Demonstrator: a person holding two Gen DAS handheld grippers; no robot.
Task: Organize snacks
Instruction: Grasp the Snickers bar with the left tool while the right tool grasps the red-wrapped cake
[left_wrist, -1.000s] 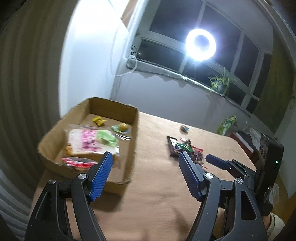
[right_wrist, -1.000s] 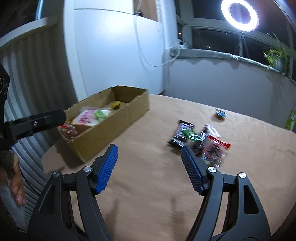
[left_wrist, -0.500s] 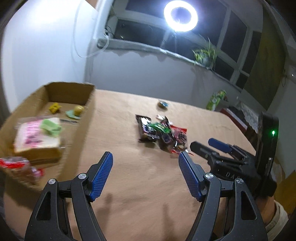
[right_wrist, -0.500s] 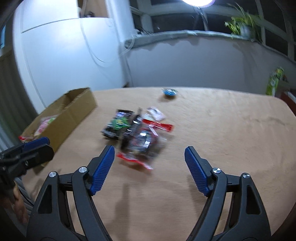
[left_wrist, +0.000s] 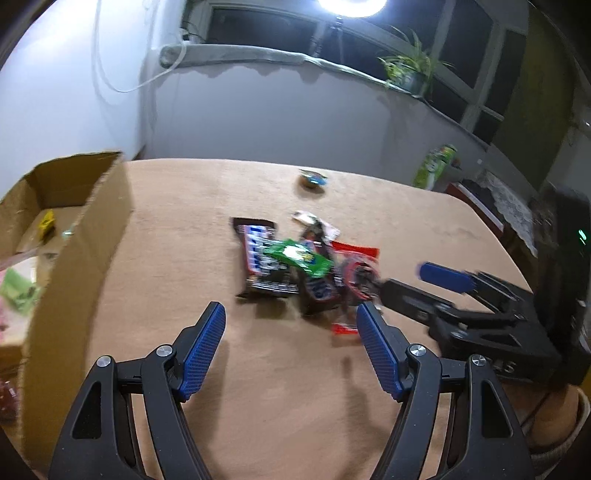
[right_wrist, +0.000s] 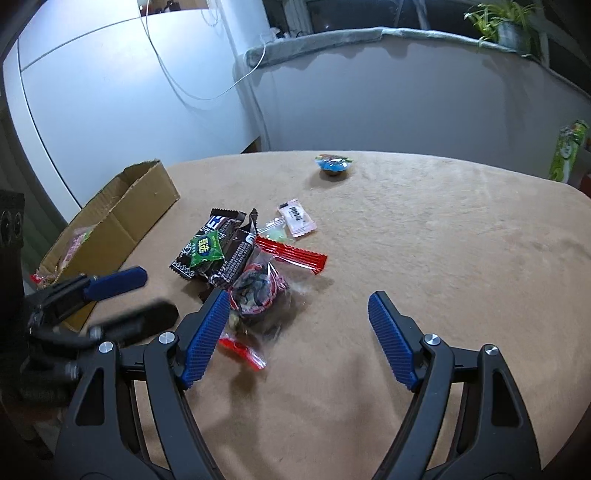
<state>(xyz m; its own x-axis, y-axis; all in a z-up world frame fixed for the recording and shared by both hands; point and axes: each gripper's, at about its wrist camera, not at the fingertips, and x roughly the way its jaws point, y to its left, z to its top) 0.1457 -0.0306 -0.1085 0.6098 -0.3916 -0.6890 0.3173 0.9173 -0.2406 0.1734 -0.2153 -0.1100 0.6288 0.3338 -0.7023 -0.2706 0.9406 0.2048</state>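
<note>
A pile of snacks lies mid-table: a dark chocolate bar (left_wrist: 264, 258), a green packet (left_wrist: 299, 256) on top of it, and a clear bag with red ends (right_wrist: 258, 288). A pink-white sachet (right_wrist: 297, 219) and a small blue cup (right_wrist: 334, 166) lie farther back. My left gripper (left_wrist: 291, 308) hovers open just short of the pile, nothing between its fingers. My right gripper (right_wrist: 299, 295) is at the pile's right side, its left finger beside the clear bag. Its jaws are closing slightly over bare cloth. The cardboard box (left_wrist: 85, 251) on the left holds several snacks.
A tan cloth covers the table (right_wrist: 443, 258), whose rounded edge runs along the back and right. Beyond that edge on the right stands a green bag (right_wrist: 567, 151). A grey wall and a window ledge with a potted plant (left_wrist: 406, 70) lie behind.
Both views have swung away from the box toward the snack pile. Both grippers have come lower and closer to it, and the right gripper's fingers now reach the clear bag.
</note>
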